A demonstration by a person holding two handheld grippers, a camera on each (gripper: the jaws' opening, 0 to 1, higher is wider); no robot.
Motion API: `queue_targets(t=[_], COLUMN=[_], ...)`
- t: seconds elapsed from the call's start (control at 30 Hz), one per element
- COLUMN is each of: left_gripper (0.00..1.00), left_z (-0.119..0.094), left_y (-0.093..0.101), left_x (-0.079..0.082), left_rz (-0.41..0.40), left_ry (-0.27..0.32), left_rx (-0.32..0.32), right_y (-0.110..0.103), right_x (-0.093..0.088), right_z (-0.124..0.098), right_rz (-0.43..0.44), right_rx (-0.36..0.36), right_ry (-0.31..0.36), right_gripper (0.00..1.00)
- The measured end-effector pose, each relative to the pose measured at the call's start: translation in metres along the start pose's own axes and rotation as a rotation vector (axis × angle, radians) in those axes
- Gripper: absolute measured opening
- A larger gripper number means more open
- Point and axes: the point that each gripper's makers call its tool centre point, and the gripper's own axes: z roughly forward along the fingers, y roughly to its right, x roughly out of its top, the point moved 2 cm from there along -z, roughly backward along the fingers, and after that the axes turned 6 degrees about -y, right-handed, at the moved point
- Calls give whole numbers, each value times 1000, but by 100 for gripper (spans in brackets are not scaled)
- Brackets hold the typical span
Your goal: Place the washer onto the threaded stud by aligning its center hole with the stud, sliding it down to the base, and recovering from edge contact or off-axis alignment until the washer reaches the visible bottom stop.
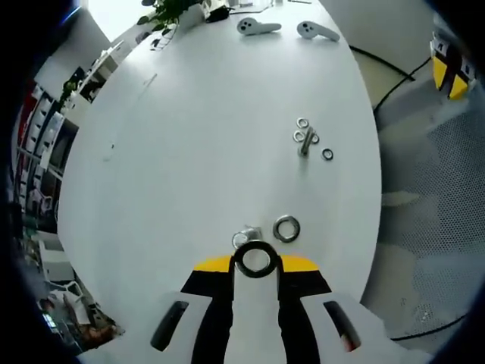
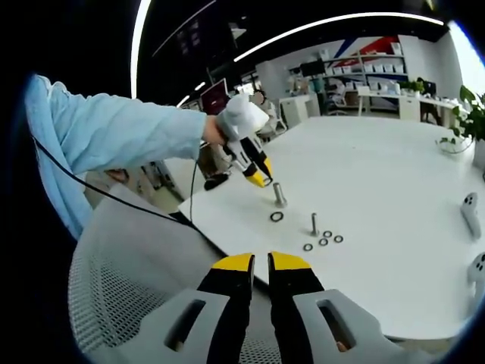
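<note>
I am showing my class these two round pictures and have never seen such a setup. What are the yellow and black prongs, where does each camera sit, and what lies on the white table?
A person holds a two-jaw tool in each hand; a camera rides on each. In the left gripper view, the left gripper grips a dark washer just above the upright threaded stud, with a loose ring beside it. The right gripper view looks across the table: the right gripper hangs shut and empty. Farther along lie a second bolt and small washers.
</note>
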Motion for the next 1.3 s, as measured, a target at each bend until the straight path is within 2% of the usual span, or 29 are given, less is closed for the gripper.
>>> queue_targets(t=[0.4,0.5,0.6,0.67,1.3], left_gripper=[19,19,19,19,19], left_z=[13,15,18,20,43], left_y=[-12,-15,-16,-17,-15], left_x=[7,7,6,5,6], left_rz=[23,33,30,38,43], left_ry=[-13,-22,-33,-40,-80], left_rx=[13,21,15,17,4], right_y=[0,5,4,4,3], right_x=[0,5,1,2,0], right_z=[0,-3,0,-1,0], right_rz=[-3,8,7,10,8], right_rx=[1,-35,-23,-28,-23], right_ry=[-1,40,2,17,0], right_gripper=[10,10,10,10,10])
